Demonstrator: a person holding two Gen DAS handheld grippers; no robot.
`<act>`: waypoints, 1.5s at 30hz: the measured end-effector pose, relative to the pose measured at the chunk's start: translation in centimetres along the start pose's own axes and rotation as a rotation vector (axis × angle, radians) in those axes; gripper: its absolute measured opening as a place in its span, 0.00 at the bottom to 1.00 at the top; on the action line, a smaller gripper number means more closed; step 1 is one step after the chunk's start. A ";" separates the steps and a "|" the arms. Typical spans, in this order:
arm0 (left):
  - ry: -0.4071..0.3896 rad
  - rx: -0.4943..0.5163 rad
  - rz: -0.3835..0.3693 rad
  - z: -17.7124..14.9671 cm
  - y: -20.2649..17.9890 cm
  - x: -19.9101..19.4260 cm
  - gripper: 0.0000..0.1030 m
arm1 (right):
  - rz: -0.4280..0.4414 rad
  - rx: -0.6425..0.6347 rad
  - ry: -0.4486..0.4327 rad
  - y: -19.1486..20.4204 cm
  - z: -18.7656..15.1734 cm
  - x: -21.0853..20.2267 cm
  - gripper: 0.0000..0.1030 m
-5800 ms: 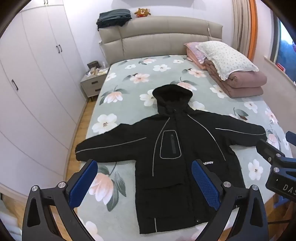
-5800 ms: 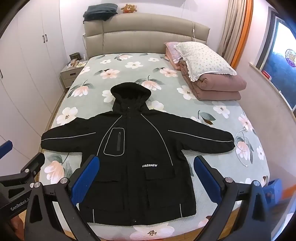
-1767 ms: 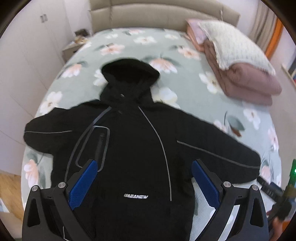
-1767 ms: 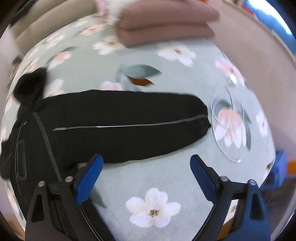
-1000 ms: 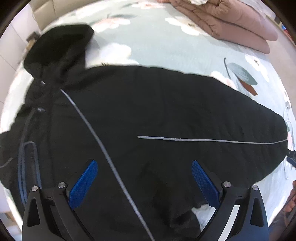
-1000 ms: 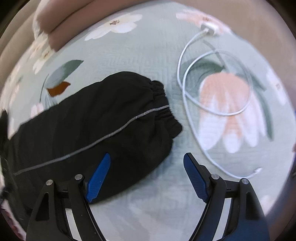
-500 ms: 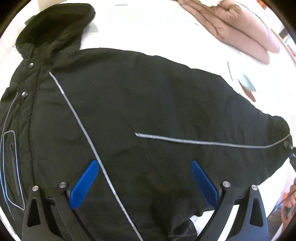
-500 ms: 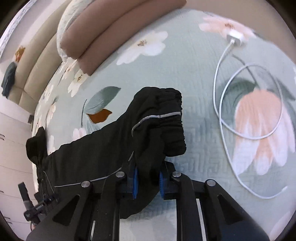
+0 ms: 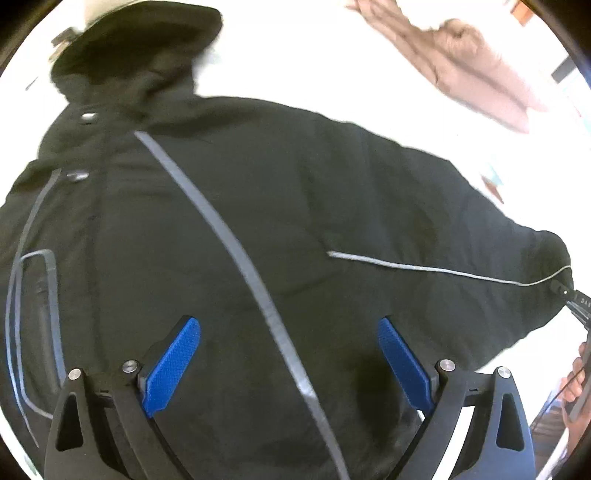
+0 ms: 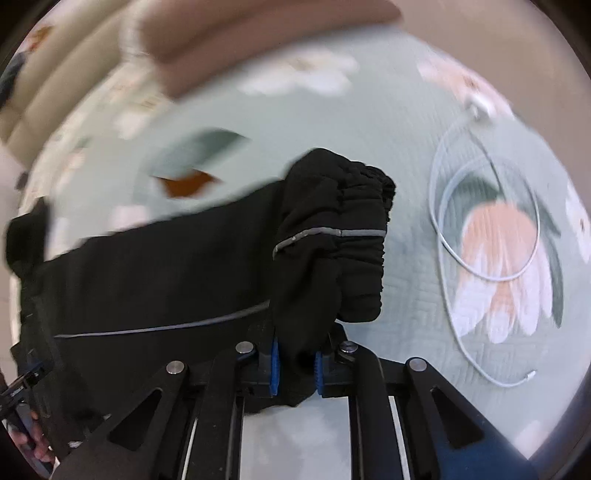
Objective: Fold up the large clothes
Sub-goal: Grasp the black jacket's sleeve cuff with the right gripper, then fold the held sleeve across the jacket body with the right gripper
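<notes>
A black hooded jacket (image 9: 258, 206) with grey piping lies spread on the bed; its hood (image 9: 140, 40) is at the top left of the left wrist view. My left gripper (image 9: 288, 365) hovers open over the jacket's chest, nothing between its blue pads (image 9: 171, 365). My right gripper (image 10: 295, 363) is closing tight on the jacket's sleeve end (image 10: 332, 236), and the elastic cuff (image 10: 365, 206) stands lifted off the bedspread. In the left wrist view the right gripper (image 9: 570, 299) shows at the far right, at the sleeve's tip.
A white charging cable (image 10: 484, 221) lies coiled on the green floral bedspread (image 10: 369, 122) right of the cuff. Folded pink quilts (image 10: 240, 33) sit beyond. A person's hand (image 9: 574, 380) shows at the right edge.
My right gripper closed on the sleeve cuff and has lifted it, drawing it toward the jacket. My left gripper has come closer over the jacket's chest and stays open.
</notes>
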State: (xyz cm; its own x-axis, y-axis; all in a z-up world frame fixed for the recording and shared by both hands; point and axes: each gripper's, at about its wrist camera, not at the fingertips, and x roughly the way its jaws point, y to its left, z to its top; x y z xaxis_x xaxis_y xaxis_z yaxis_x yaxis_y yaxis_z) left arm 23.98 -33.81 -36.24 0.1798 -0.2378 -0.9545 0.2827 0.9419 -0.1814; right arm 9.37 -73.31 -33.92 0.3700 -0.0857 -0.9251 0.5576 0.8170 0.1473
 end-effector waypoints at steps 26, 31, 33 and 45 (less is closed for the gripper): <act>-0.243 -0.231 0.119 -10.6 35.8 -14.2 0.94 | 0.273 -0.610 -0.162 56.6 -21.3 -5.6 0.15; -0.277 -0.249 0.137 -11.0 39.9 -14.1 0.94 | 0.282 -0.704 -0.061 63.4 -25.8 0.1 0.15; -0.275 -0.261 0.148 -11.2 41.3 -13.7 0.94 | 0.266 -0.715 -0.004 64.9 -27.6 3.0 0.16; -0.261 -0.227 -0.138 -9.0 43.7 -11.0 0.94 | 0.329 -0.704 0.059 62.3 -28.1 3.0 0.62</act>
State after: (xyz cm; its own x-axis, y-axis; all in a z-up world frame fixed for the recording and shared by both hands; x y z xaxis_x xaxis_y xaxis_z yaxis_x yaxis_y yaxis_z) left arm 25.85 12.08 -35.75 0.3974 -0.3910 -0.8302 0.1100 0.9184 -0.3800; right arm 24.36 -6.71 -37.36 0.3832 0.2379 -0.8925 -0.1843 0.9665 0.1785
